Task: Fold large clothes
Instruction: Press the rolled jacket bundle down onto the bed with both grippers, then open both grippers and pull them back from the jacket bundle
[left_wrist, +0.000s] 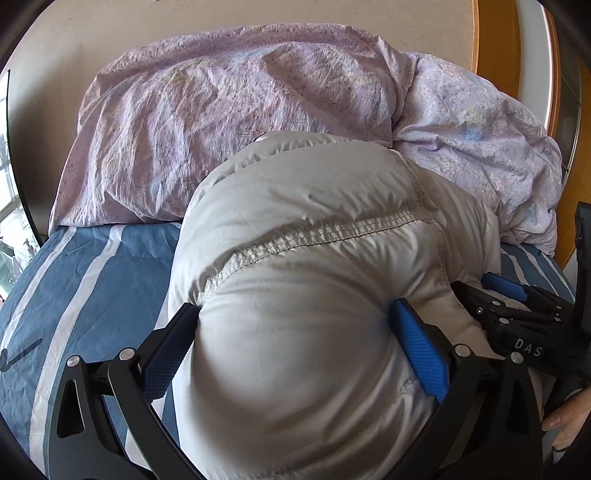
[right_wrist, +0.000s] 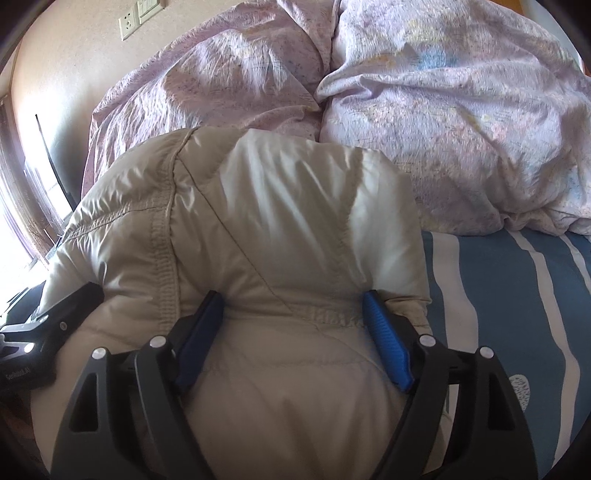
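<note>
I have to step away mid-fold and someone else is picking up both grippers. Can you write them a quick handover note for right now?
Left claw: closed on a thick bulge of the beige puffer jacket, pads pressing into it.
Right claw: jaws wide, pads dented into the same jacket; it looks like a grip, but treat it as loose.
Jacket: bunched in a puffy bundle on the blue striped sheet, directly in front of the crumpled lilac duvet.
Done: the jacket looks folded over at least once.
Left: set it down flat, press out the air, finish the fold.
</note>
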